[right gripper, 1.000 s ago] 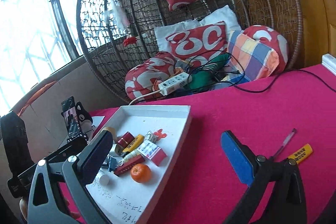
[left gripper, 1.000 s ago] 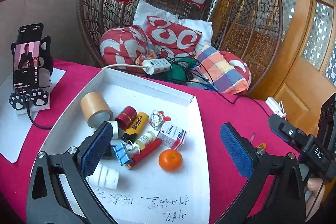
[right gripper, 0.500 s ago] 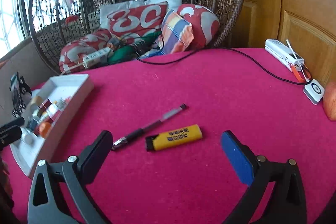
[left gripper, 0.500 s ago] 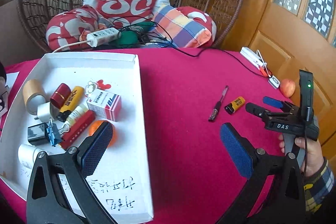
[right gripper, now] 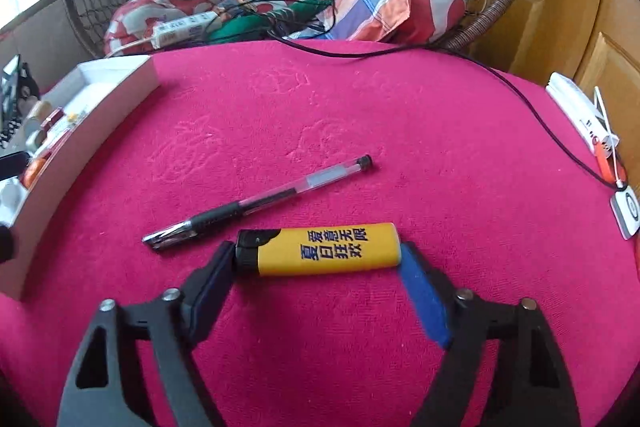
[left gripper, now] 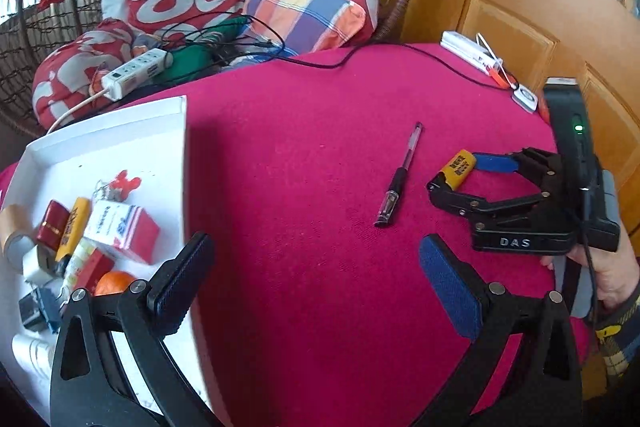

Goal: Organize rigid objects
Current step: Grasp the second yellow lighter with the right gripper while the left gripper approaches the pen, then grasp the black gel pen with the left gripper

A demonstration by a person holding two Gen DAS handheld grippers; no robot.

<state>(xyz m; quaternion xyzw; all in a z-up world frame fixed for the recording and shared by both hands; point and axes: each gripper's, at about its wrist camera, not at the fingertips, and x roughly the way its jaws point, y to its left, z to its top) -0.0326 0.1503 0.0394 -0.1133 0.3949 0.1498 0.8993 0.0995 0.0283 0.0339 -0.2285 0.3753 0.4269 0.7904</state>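
Note:
A yellow lighter [right gripper: 328,249] lies on the red tablecloth, side-on to my right gripper [right gripper: 316,259]. The jaws are closing and the pads touch both ends of the lighter. A clear pen [right gripper: 260,205] with a black grip lies just beyond it. In the left wrist view the right gripper [left gripper: 456,173] straddles the lighter [left gripper: 458,169], with the pen [left gripper: 398,183] to its left. My left gripper [left gripper: 314,255] hangs open over bare cloth with nothing between its fingers. The white tray [left gripper: 120,131] at the left holds several small items.
A black cable [left gripper: 440,67] crosses the far part of the table. White gadgets [left gripper: 472,53] and a small white device [right gripper: 626,211] lie at the right edge. A power strip [left gripper: 134,75] and cushions sit in the wicker chair behind. A hand [left gripper: 604,267] holds the right gripper.
Both views swung right, away from the tray. The right gripper came down over the lighter and its jaws narrowed onto the lighter's ends. The left gripper moved off the tray over the cloth.

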